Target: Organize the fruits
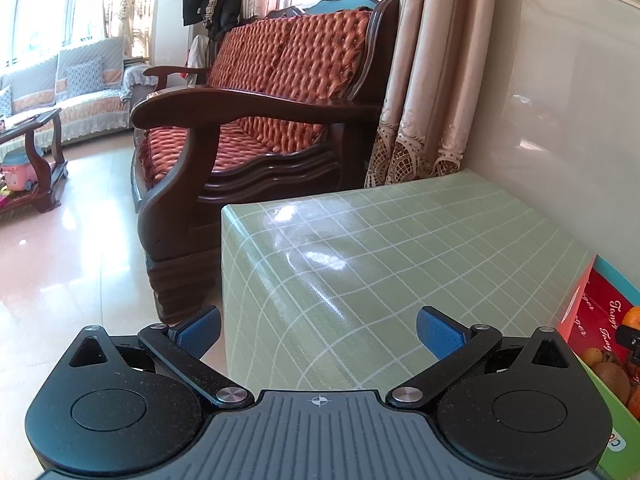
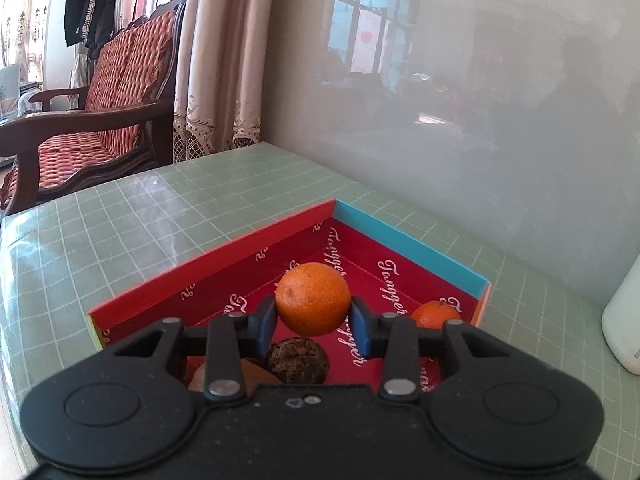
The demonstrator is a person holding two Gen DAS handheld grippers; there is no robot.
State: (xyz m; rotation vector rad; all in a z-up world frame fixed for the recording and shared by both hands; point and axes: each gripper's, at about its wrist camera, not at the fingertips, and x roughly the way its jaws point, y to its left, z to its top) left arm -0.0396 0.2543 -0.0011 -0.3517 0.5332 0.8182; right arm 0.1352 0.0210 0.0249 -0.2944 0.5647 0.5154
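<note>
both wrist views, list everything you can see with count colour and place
orange: one, orange, held between the right claw's pads above the box
second orange: one, orange, in the box's right corner
dark fruit: one, brown and rough, in the box under the held orange
box: one, red inside with a teal far wall, on the table
table: one, green with a white grid, against the wall
white container: one, white, right edge of the table, partly cut off
wooden sofa: one, dark wood with red cushions, beyond the table
curtains: pinkish beige, beside the sofa
left claw: open, empty, over the table's near edge
right claw: shut on the orange
</note>
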